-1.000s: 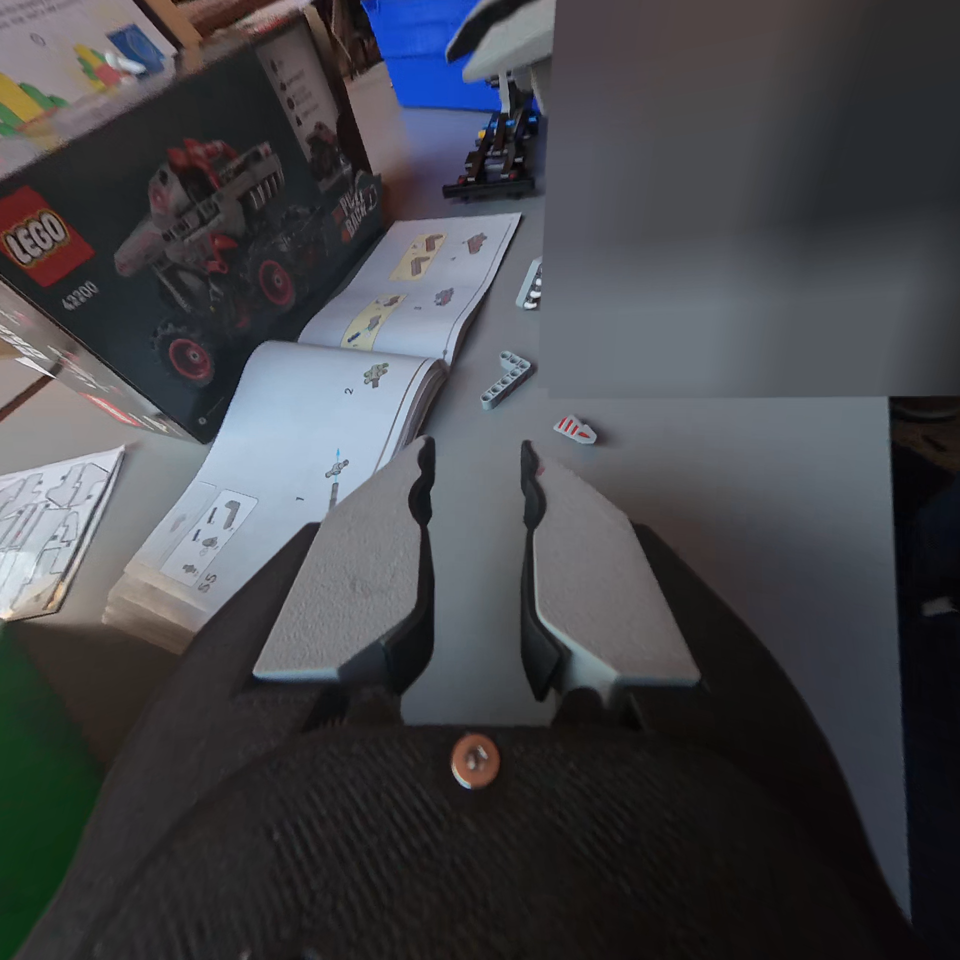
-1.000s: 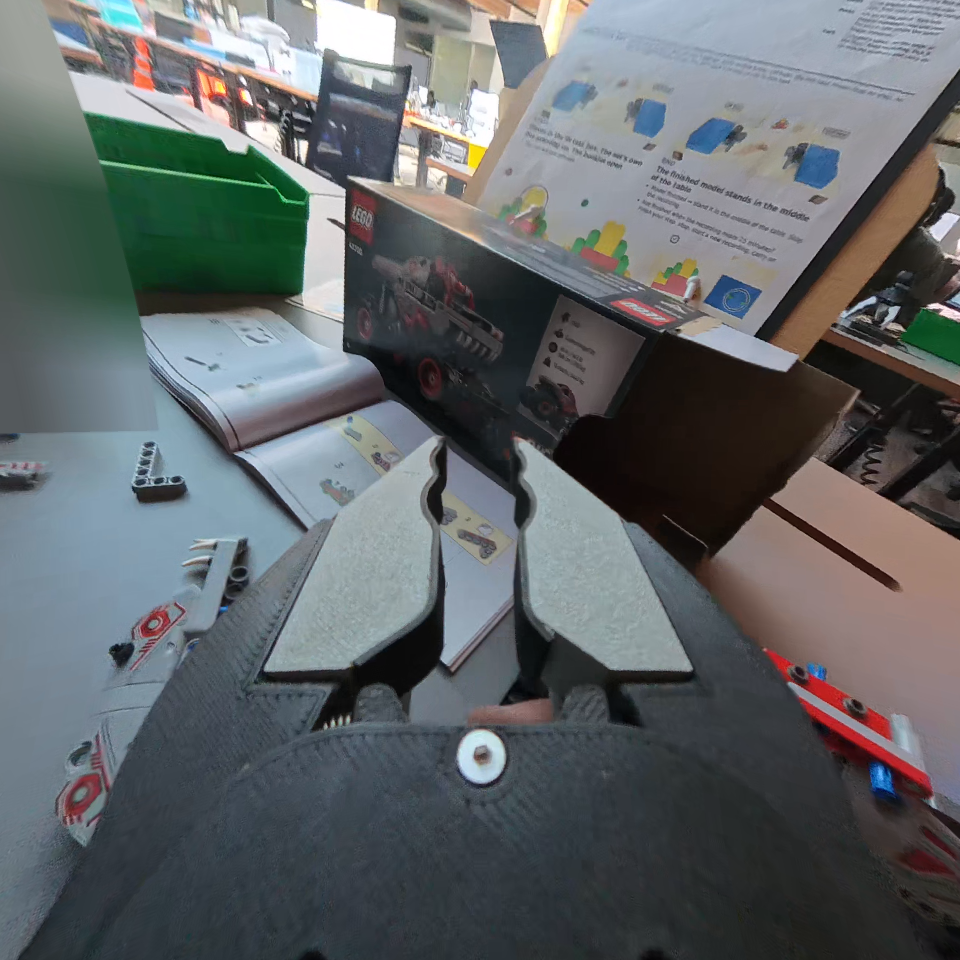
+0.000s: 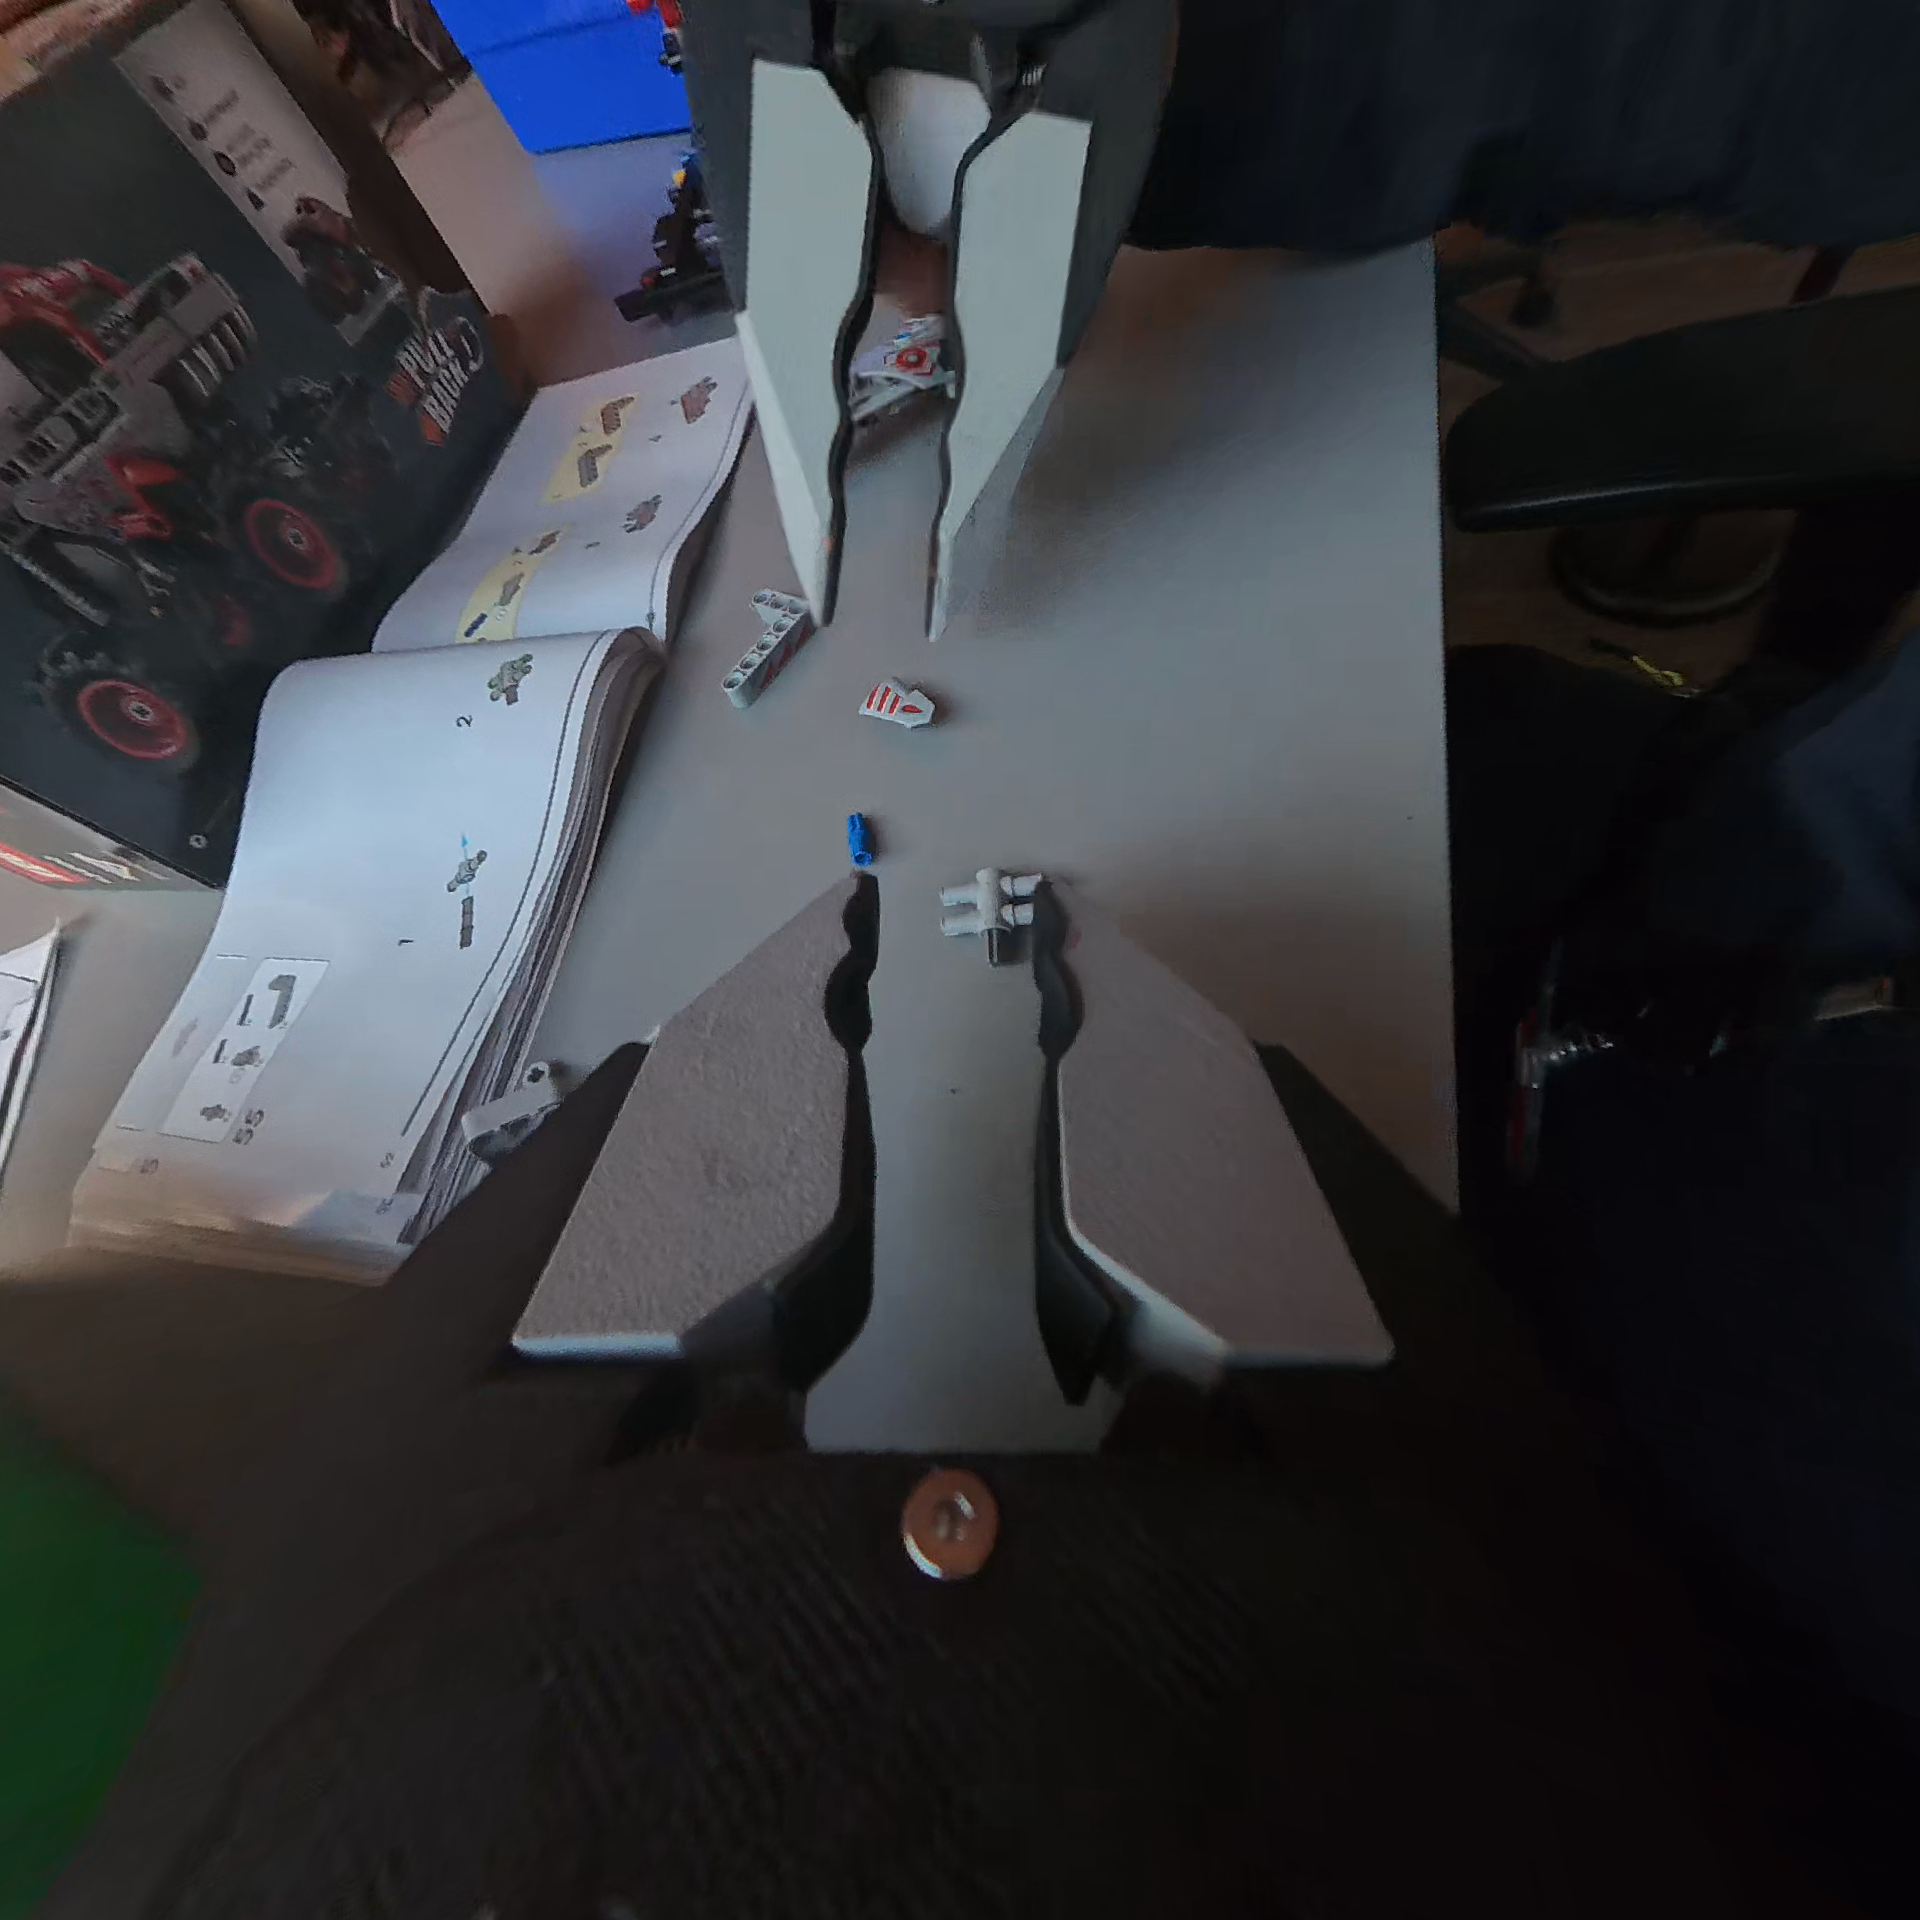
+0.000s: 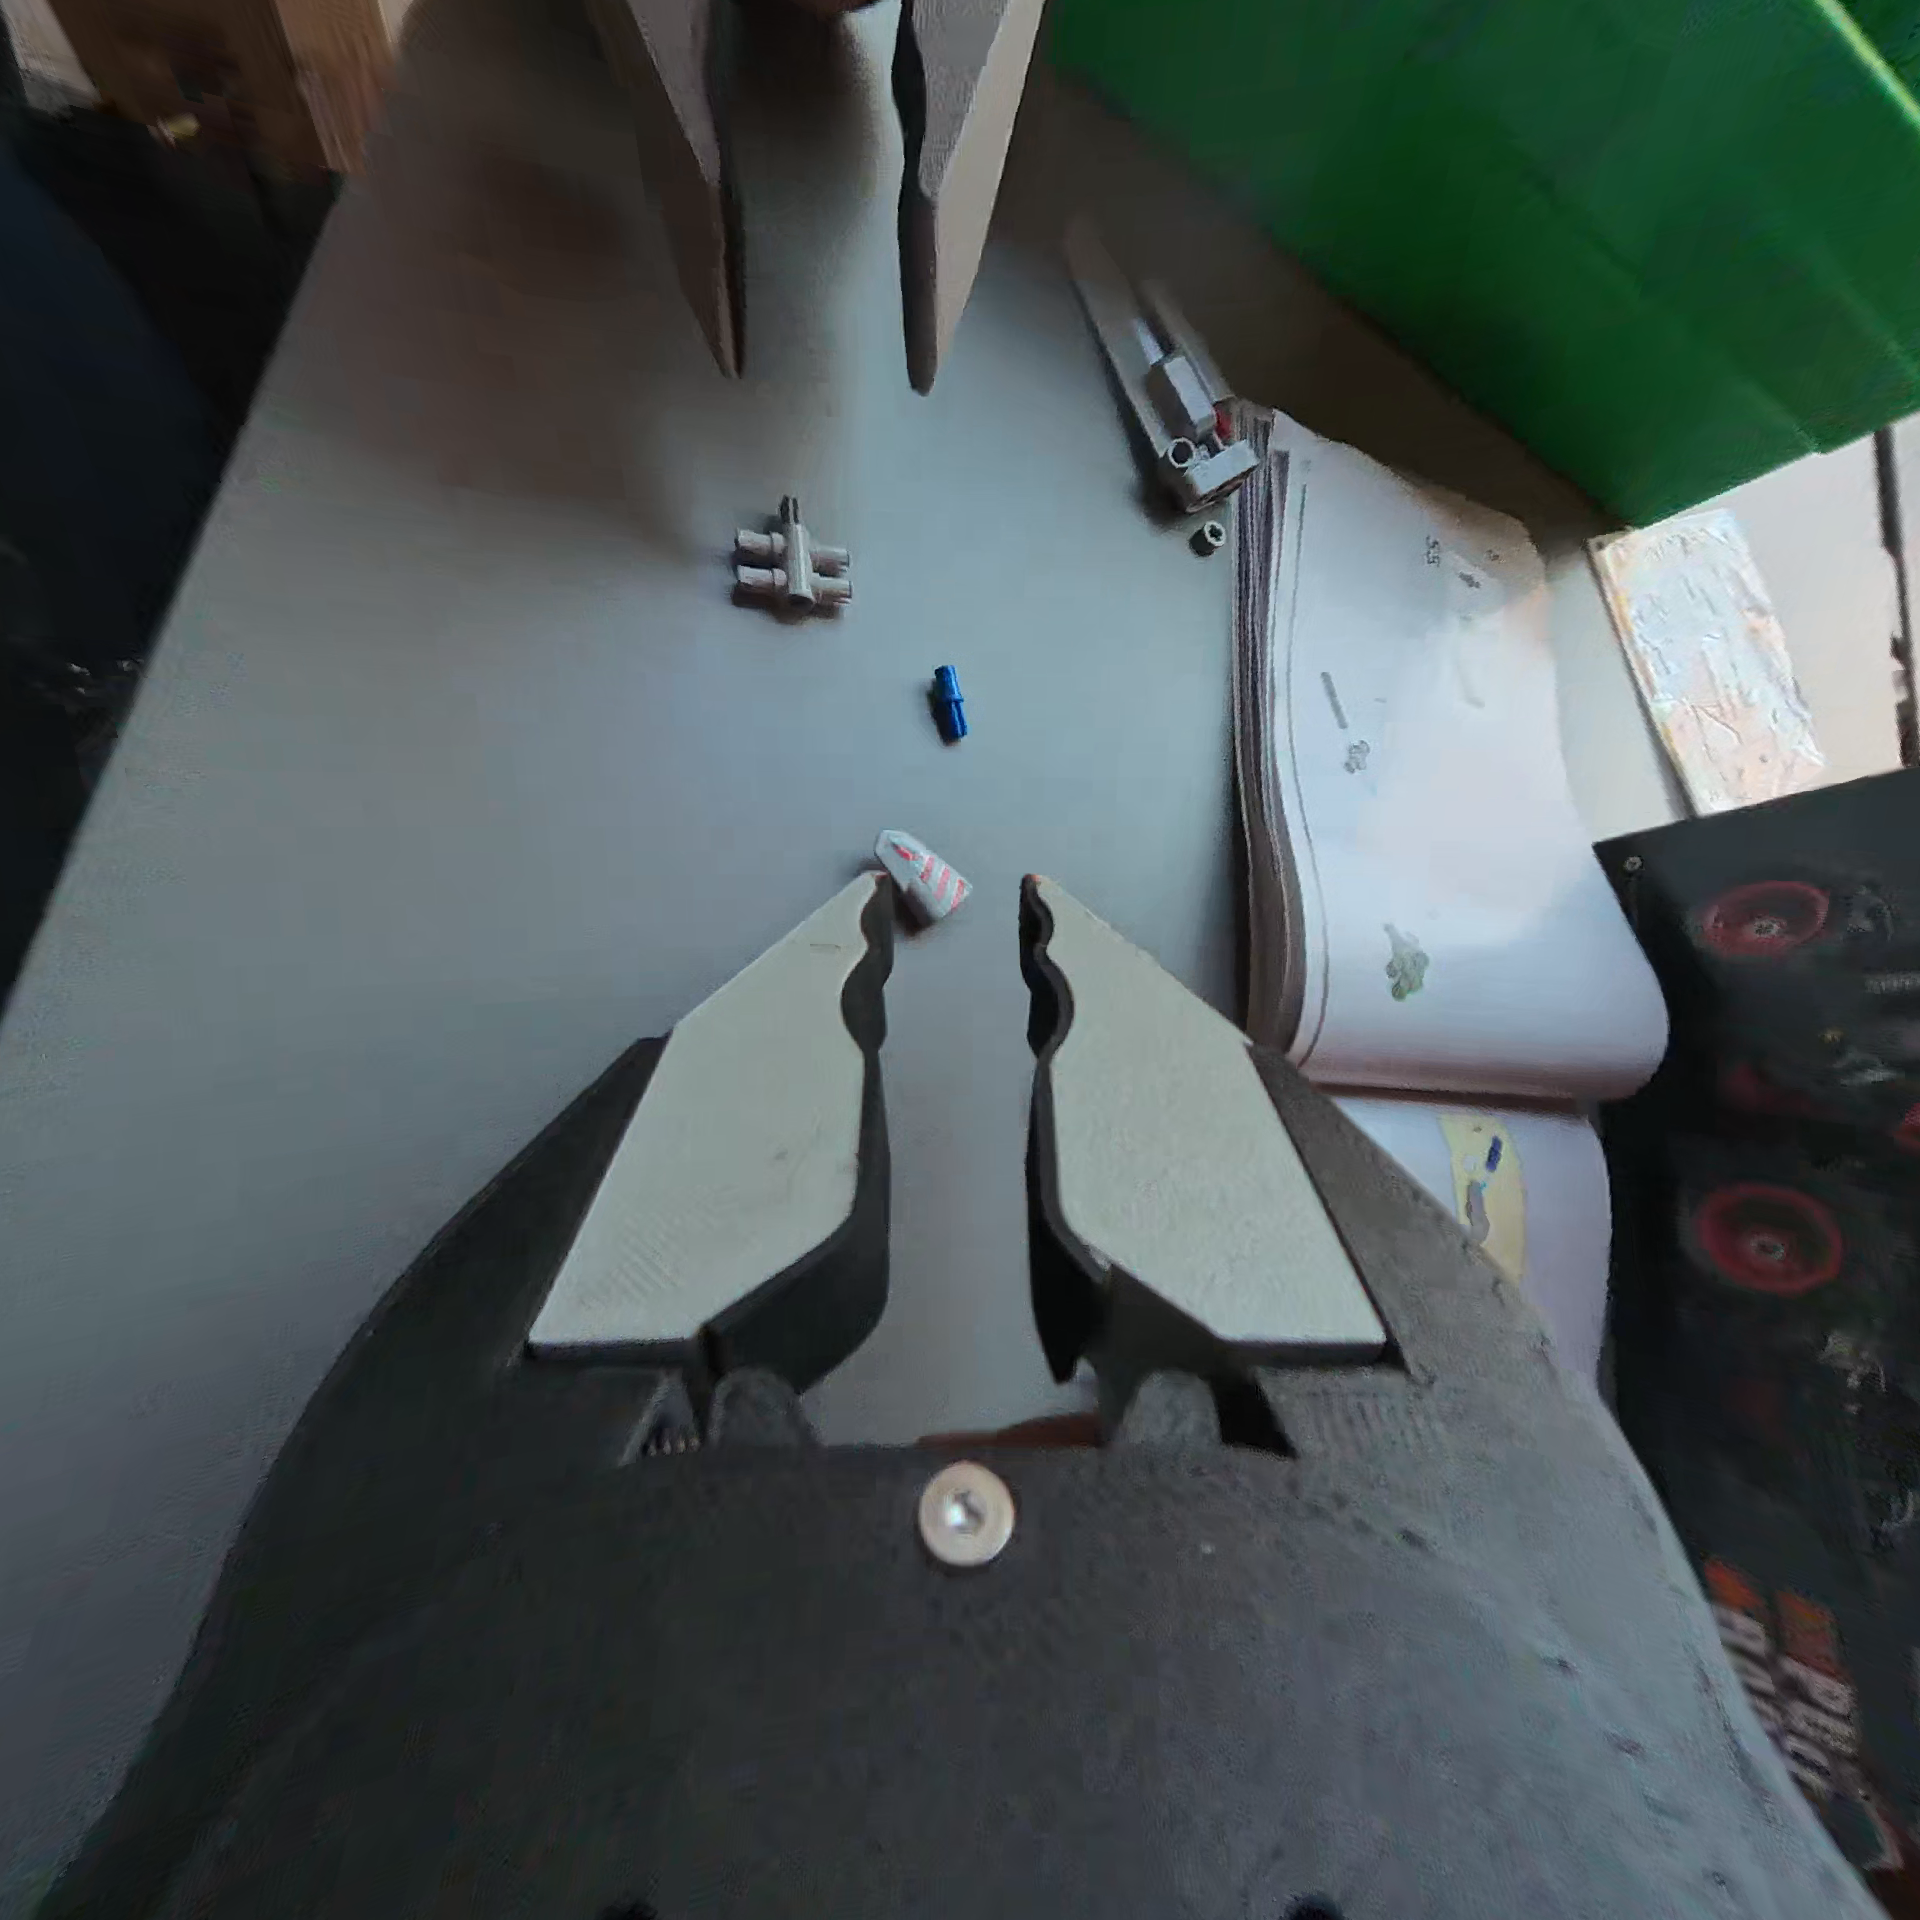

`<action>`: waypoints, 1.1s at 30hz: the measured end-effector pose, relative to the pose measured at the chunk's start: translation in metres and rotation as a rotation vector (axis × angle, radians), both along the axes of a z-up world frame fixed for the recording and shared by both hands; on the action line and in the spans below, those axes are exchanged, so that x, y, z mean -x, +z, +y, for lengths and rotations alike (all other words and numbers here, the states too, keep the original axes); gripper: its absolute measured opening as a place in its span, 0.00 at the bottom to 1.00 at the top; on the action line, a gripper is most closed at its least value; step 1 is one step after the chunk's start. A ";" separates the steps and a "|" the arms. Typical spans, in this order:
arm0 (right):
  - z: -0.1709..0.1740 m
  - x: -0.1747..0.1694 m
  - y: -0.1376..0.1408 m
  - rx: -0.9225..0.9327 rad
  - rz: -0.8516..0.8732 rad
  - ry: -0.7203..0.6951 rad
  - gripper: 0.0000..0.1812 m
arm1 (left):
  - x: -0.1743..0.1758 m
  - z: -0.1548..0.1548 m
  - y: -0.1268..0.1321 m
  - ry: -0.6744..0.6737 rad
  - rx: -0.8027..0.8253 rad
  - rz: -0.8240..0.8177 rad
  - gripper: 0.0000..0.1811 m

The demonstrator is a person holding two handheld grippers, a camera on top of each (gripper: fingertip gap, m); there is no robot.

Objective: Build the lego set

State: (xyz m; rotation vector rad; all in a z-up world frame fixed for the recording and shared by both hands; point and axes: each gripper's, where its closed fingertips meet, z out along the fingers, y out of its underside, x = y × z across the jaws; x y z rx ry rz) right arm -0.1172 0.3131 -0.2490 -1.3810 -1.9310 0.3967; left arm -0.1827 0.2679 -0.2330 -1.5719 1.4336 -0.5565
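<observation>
Both tongs (image 3: 954,883) (image 4: 954,881) gape, empty, facing over scattered lego pieces (image 4: 949,704)

A blue pin (image 4: 949,704), a white piece with red stripes (image 4: 925,875), a green bin (image 4: 1475,208), a grey table (image 4: 468,831).

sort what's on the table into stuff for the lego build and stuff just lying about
For the build:
- blue pin
- grey connector
- striped piece
- L-beam
- manual
- left claw and right claw, both open and empty

Lying about:
- box
- green bin
- blue bin
- chair
</observation>
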 end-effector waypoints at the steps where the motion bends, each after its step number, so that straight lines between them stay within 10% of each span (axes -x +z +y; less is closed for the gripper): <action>1: 0.002 0.002 -0.004 -0.002 -0.031 0.022 0.11 | 0.000 0.000 0.000 -0.002 0.022 -0.002 0.16; 33: -0.021 0.000 -0.020 0.005 -0.064 0.100 0.04 | -0.002 0.011 -0.035 0.051 0.097 0.210 0.01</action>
